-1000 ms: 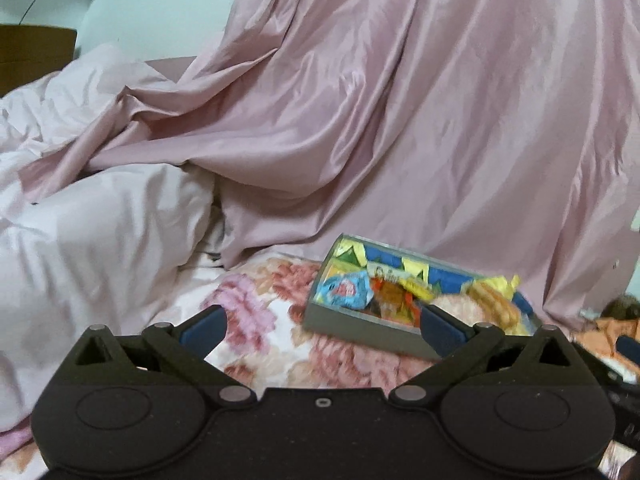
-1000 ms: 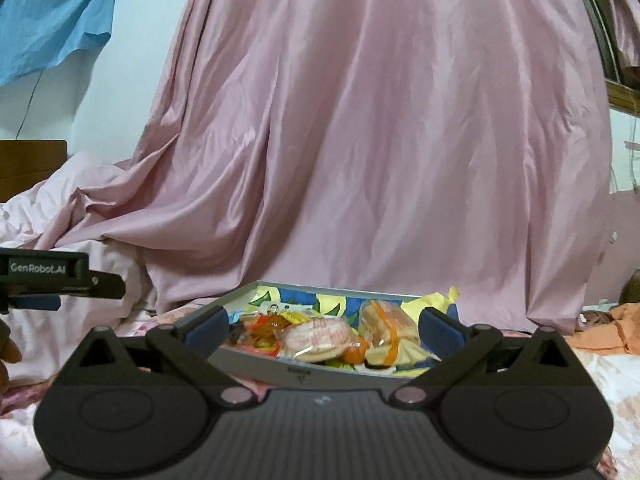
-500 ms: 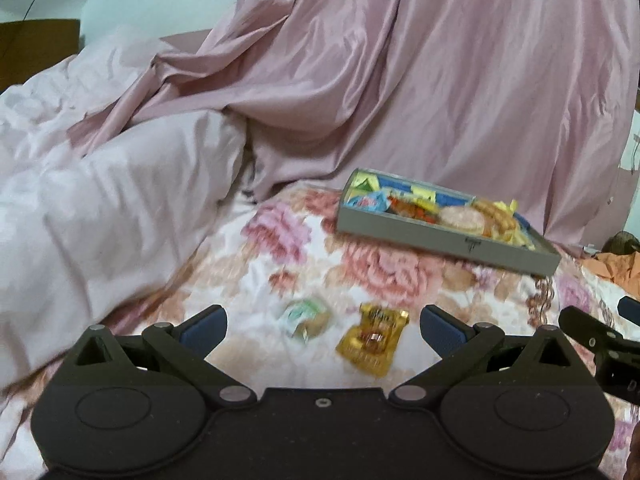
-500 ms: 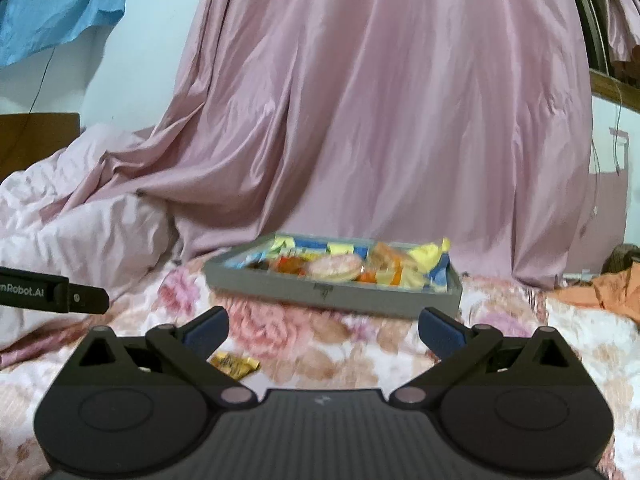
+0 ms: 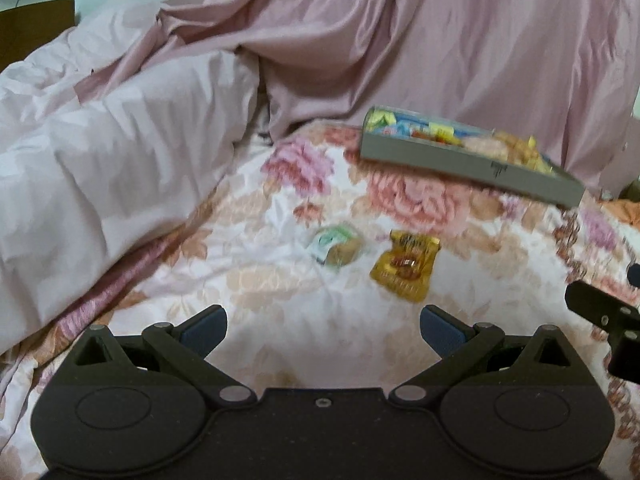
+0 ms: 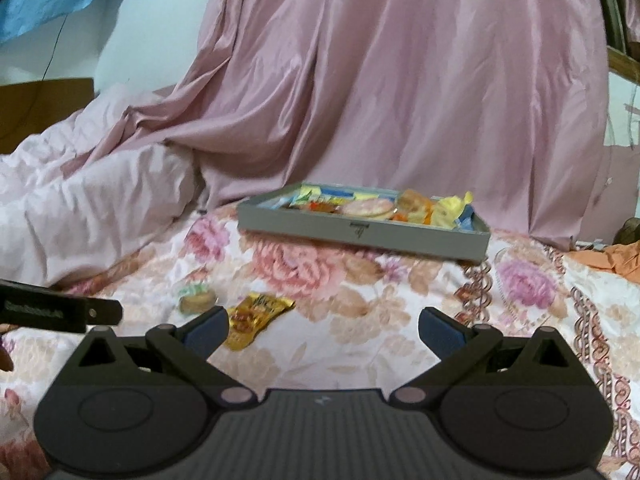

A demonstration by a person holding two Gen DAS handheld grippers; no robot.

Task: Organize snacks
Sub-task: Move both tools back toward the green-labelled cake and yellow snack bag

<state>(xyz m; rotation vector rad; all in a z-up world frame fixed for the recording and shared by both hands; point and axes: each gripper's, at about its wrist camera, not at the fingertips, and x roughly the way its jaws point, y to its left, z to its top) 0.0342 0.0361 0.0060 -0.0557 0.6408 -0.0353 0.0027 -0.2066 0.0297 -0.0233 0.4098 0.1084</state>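
Just ahead of your left gripper [image 5: 322, 326], whose blue-padded fingers stand spread wide with nothing between them, two loose snacks lie on the floral-print bedspread [image 5: 280, 320]: a small round cake in a clear and green wrapper [image 5: 337, 245] and, just beside it, a flat golden-yellow foil packet [image 5: 406, 265]. Your right gripper [image 6: 323, 326] is likewise spread and empty; from its view the yellow packet sits close to its left finger and the green-wrapped cake a little beyond.

The likely trouble is the soft bed. Press down on either snack and the quilted cloth will probably give, so the fingers may bunch fabric along with the wrapper, or the thin foil packet may slide flat under a pad instead of being caught. The two snacks lie near each other, so a careless close could nudge one while taking the other. Both grippers are also near the same spot and could bump.

Farther off, well apart from the loose snacks, the shallow grey rectangular tray [image 6: 304, 227] rests on the bedspread, already heaped with wrapped snacks; a dropped piece might slip off the pile.

To the left a pale pink rumpled duvet [image 5: 120, 152] crowds the bed, and behind the tray hangs a dusty-pink satin drape [image 6: 400, 80]. An orange cloth [image 6: 612, 258] lies at the far right.
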